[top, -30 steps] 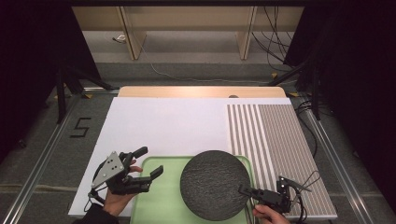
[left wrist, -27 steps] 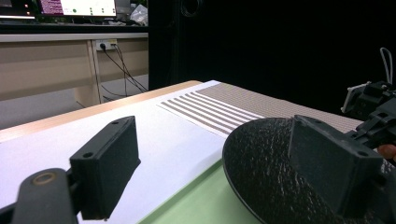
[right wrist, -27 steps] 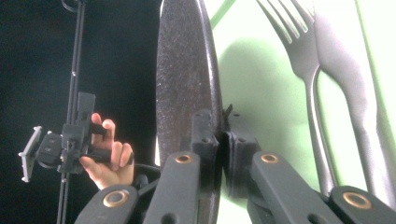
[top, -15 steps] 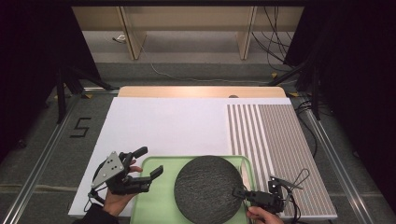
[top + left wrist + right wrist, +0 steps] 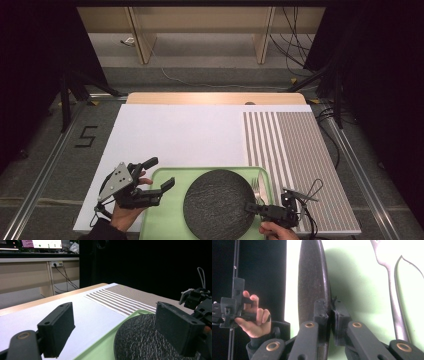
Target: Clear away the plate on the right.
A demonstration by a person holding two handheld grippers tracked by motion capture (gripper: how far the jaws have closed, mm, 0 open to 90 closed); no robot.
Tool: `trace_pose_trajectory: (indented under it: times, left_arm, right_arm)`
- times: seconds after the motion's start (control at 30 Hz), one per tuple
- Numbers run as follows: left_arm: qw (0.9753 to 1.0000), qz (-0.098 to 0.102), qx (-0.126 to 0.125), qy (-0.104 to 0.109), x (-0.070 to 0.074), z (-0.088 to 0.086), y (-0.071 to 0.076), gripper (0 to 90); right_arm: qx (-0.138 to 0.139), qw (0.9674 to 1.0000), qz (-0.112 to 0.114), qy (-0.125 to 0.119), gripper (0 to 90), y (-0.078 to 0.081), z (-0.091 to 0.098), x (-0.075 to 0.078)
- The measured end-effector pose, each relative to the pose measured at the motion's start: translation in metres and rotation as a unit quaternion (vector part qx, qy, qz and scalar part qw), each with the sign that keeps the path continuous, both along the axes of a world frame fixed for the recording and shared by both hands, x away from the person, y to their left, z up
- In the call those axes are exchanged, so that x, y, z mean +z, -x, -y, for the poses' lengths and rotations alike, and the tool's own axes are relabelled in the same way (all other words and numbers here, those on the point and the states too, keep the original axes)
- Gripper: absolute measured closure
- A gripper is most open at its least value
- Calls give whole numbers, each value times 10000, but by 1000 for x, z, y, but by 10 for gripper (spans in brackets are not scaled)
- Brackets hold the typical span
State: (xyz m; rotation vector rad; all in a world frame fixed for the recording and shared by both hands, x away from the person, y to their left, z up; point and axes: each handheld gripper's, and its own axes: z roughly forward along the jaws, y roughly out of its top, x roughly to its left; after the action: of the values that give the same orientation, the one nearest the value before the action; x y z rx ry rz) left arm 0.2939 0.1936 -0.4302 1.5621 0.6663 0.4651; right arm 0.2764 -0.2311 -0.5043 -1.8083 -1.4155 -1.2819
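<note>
**Green tray, dark slate plate, and a pinch grip on the rim**

Green tray [image 5: 167, 220] sits at the near edge of the white table [image 5: 175, 135], and going left to right it starts with the left gripper [image 5: 162, 176] parked just off the tray's left side, jaws wide apart with nothing between them. My guess is it's just waiting there out of the way

Next is the round dark plate [image 5: 217, 202] lying on the tray. A fork [image 5: 390, 287] lies on the tray beside the plate's right side

Then the right gripper [image 5: 248, 206], clamped tight on the plate's right rim. In the right gripper view the pads pinch the thin edge [image 5: 329, 312], probably because a flat plate gives no other place to grab it

Writing: a "5" [image 5: 86, 136] marked on the floor left of the table, nothing else I can read
</note>
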Motion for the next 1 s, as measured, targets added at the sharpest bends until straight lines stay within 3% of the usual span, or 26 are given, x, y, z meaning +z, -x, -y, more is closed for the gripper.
trace_pose_trajectory:
  times: [0.5,0.87,1.0]
  left_arm:
    - [10000,0,-1,-2,0,0,0,157]
    - [10000,2,-2,1,0,0,0,157]
    - [10000,7,-8,2,0,0,1,157]
  right_arm:
    - [67,9999,-77,-8,844,-2,-9,-3]
    - [255,9995,-125,168,842,-3,-12,-5]
    - [358,9989,-123,267,792,-4,-12,-4]
